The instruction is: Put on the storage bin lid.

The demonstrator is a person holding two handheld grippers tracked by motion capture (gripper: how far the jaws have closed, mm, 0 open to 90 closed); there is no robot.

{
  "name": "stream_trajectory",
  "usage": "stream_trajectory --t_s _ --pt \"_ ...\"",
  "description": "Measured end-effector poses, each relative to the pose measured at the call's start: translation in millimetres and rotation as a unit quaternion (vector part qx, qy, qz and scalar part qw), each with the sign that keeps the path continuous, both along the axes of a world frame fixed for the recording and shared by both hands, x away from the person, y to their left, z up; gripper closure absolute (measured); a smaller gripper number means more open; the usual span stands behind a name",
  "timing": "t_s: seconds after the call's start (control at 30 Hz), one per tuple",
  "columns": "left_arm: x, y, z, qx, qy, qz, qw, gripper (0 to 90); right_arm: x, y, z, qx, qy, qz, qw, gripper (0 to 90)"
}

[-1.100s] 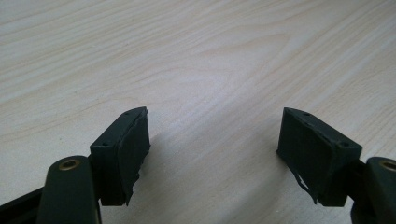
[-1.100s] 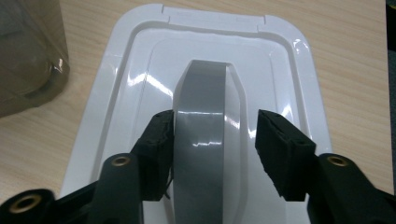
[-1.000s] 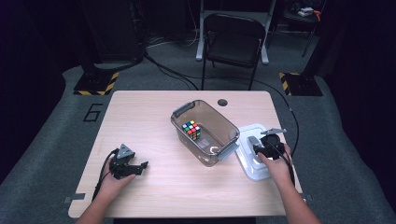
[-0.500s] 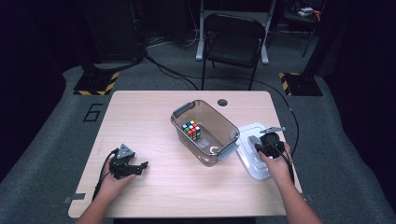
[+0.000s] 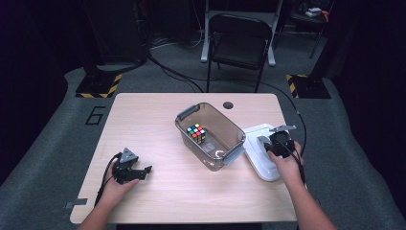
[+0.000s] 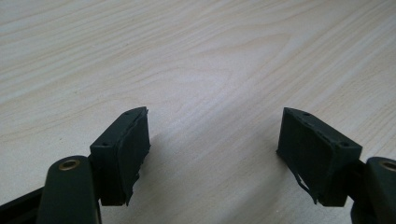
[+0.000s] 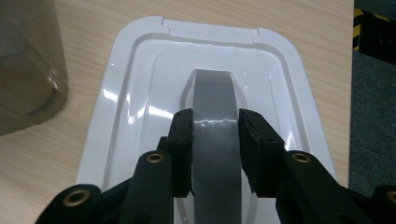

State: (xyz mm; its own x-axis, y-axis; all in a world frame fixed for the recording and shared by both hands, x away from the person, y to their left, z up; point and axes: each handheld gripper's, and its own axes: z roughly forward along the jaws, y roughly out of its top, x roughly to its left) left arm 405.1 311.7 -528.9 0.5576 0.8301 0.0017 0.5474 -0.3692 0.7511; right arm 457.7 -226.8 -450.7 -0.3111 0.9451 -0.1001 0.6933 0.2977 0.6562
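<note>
Since a second ago, my right tongs (image 7: pixel 215 135) have closed on the grey handle (image 7: pixel 214 100) of the white lid (image 5: pixel 256 134), at the right of the high view beside the bin (image 5: pixel 210 134). Left tongs (image 6: pixel 215 154) rest released on the table (image 6: pixel 196 51), lower left.

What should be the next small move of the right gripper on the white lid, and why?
Probably lift the lid by its grey handle: the right gripper has just closed, its fingers pressing both sides of the handle. The clear bin beside it stands uncovered, cube inside.
</note>
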Motion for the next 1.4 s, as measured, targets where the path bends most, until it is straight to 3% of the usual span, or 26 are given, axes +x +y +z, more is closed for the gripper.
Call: stream_trajectory --t_s 0.87,1.03,1.4 --pt "-0.2 -0.1 0.1 0.000 0.000 0.001 1.0000 24.9 13.1 -1.5 79.7 -0.003 -0.032 0.006 0.9994 66.7" --pt "0.0 0.2 0.2 0.003 -0.001 0.000 1.0000 24.9 16.1 7.4 97.8 -0.002 -0.043 0.016 0.9989 66.7" --pt "0.0 0.2 0.2 0.002 -0.001 -0.001 1.0000 24.9 20.2 35.4 111.8 -0.005 -0.052 0.046 0.9976 66.7"
